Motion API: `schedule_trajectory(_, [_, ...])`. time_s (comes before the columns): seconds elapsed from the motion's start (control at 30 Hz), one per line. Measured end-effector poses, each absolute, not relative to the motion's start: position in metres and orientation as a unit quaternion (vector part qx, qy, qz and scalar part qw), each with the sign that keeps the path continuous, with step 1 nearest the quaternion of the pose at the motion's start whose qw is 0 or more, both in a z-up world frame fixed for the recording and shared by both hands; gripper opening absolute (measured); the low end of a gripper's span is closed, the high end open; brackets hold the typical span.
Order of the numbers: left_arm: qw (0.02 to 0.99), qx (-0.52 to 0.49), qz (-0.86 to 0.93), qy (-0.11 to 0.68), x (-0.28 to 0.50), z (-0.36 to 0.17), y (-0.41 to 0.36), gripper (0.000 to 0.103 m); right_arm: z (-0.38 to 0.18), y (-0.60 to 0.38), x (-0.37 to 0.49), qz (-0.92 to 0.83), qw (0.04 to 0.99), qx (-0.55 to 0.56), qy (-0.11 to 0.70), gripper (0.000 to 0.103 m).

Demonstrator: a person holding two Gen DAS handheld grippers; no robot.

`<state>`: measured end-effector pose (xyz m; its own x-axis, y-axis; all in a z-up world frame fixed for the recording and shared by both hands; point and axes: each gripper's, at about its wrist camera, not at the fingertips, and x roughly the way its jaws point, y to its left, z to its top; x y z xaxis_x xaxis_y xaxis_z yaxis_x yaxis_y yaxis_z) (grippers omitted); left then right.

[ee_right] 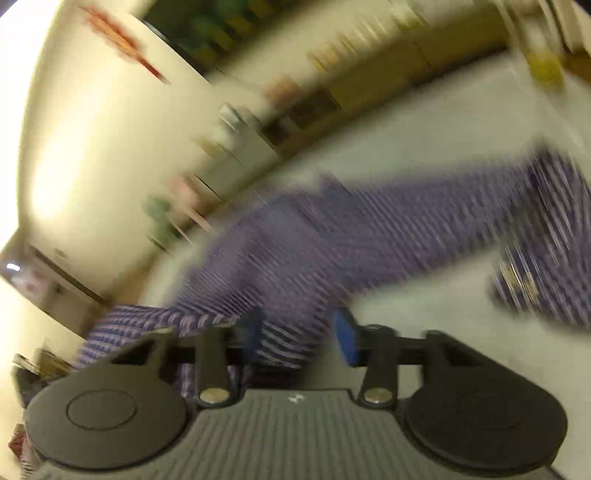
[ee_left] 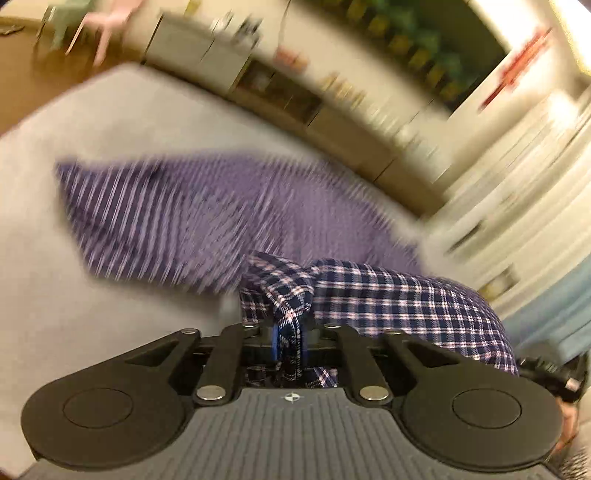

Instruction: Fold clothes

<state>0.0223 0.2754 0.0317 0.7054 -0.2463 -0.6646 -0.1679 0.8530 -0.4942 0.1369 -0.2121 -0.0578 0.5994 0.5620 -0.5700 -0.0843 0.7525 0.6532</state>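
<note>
A purple-and-white plaid shirt [ee_left: 192, 218] lies spread across a pale grey surface [ee_left: 74, 317], heavily blurred in both views. In the left wrist view, a bunched fold of the shirt rises between the blue pads of my left gripper [ee_left: 290, 338], which is shut on it. In the right wrist view, the shirt [ee_right: 369, 236] stretches away to the right. My right gripper [ee_right: 299, 334] stands open with its blue pads [ee_right: 345, 341] well apart. A strip of cloth lies in the gap against the left pad, clear of the right one.
Low cabinets and shelves [ee_left: 332, 122] run along the far side of the surface, and a white wall [ee_right: 92, 147] stands behind. A pink chair [ee_left: 107, 26] stands on the wooden floor [ee_left: 22, 85] at the far left. A dark tool and a hand [ee_left: 561, 380] show at the right edge.
</note>
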Motion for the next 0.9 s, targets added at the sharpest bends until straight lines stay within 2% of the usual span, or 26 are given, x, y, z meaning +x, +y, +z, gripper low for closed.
schedule_trajectory(0.03, [0.882,-0.269,-0.016,0.386,0.017,0.026,0.272,0.048,-0.072,-0.212,0.135,0.176,0.839,0.298,0.419,0.048])
schedule_trajectory(0.07, [0.884,-0.269,-0.012,0.383,0.010,0.021,0.269,0.059,-0.076,-0.212,0.128,0.170,0.842,0.298,0.417,0.052])
schedule_trajectory(0.1, [0.885,-0.268,-0.007,0.381,0.005,0.016,0.266,0.075,-0.074,-0.208,0.122,0.170,0.847,0.289,0.412,0.054])
schedule_trajectory(0.13, [0.886,-0.264,-0.001,0.382,0.002,0.010,0.263,0.082,-0.071,-0.205,0.115,0.172,0.853,0.281,0.406,0.064])
schedule_trajectory(0.17, [0.887,-0.261,0.005,0.382,-0.002,0.005,0.261,0.084,-0.068,-0.199,0.109,0.181,0.856,0.274,0.400,0.080])
schedule_trajectory(0.23, [0.888,-0.241,0.017,0.392,-0.012,-0.003,0.252,0.085,-0.068,-0.186,0.094,0.202,0.852,0.267,0.403,0.089])
schedule_trajectory(0.43, [0.904,-0.148,0.042,0.400,-0.032,-0.014,0.227,0.085,-0.093,-0.146,0.031,0.217,0.838,0.237,0.441,0.089])
schedule_trajectory(0.5, [0.910,-0.127,0.046,0.392,-0.029,-0.019,0.225,0.081,-0.094,-0.138,0.013,0.226,0.842,0.201,0.447,0.089])
schedule_trajectory(0.53, [0.911,-0.123,0.046,0.391,-0.028,-0.020,0.224,0.071,-0.092,-0.129,0.007,0.233,0.847,0.174,0.446,0.080])
schedule_trajectory(0.57, [0.911,-0.122,0.042,0.392,-0.027,-0.020,0.224,0.062,-0.089,-0.123,0.000,0.238,0.851,0.147,0.445,0.056])
schedule_trajectory(0.6, [0.912,-0.121,0.036,0.390,-0.028,-0.018,0.224,0.047,-0.085,-0.118,-0.006,0.242,0.854,0.123,0.445,0.043])
schedule_trajectory(0.63, [0.914,-0.120,0.032,0.387,-0.030,-0.015,0.223,0.029,-0.084,-0.110,-0.007,0.250,0.855,0.100,0.443,0.026])
schedule_trajectory(0.7, [0.917,-0.118,0.020,0.380,-0.036,-0.007,0.223,0.012,-0.086,-0.098,-0.006,0.253,0.859,0.062,0.441,0.016])
schedule_trajectory(0.73, [0.919,-0.124,0.011,0.373,-0.042,0.000,0.223,0.009,-0.088,-0.093,-0.008,0.251,0.860,0.041,0.443,0.007])
schedule_trajectory(0.83, [0.906,-0.216,-0.042,0.362,-0.069,0.028,0.235,0.007,-0.091,-0.080,-0.013,0.243,0.864,-0.020,0.441,0.000])
schedule_trajectory(0.9, [0.880,-0.300,-0.088,0.357,-0.091,0.049,0.248,0.007,-0.089,-0.077,-0.015,0.227,0.870,-0.062,0.434,0.000])
